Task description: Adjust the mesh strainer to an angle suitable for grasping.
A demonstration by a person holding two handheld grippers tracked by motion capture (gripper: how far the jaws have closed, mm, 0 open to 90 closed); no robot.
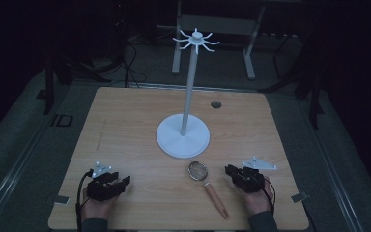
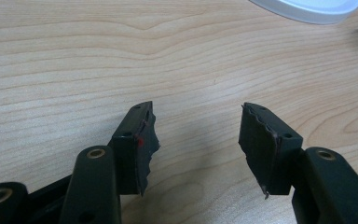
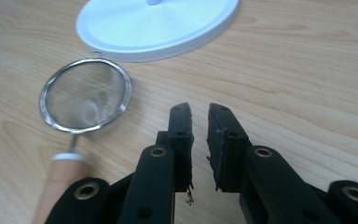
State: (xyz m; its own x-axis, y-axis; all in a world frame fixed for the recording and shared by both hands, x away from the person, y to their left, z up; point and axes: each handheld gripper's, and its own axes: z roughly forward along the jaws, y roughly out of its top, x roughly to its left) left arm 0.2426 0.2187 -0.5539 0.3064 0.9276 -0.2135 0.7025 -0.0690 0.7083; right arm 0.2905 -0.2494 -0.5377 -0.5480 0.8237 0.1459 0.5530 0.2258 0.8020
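A small metal mesh strainer (image 1: 198, 170) with a wooden handle (image 1: 216, 199) lies on the wooden table (image 1: 125, 125), just in front of the white hook stand (image 1: 182, 135). My right gripper (image 1: 229, 170) rests on the table just right of the strainer, apart from it. In the right gripper view its jaws (image 3: 199, 108) stand a narrow gap apart with nothing between them, and the strainer (image 3: 86, 95) lies to their left. My left gripper (image 1: 124, 181) rests at the table's front left, open wide (image 2: 196, 140) over bare wood.
The stand's tall pole carries a ring of white hooks (image 1: 196, 39) at its top, and its round base (image 3: 158, 23) lies close beyond the strainer. A small dark hole (image 1: 216, 104) is in the far right of the tabletop. Dark floor and a frame lie beyond the table.
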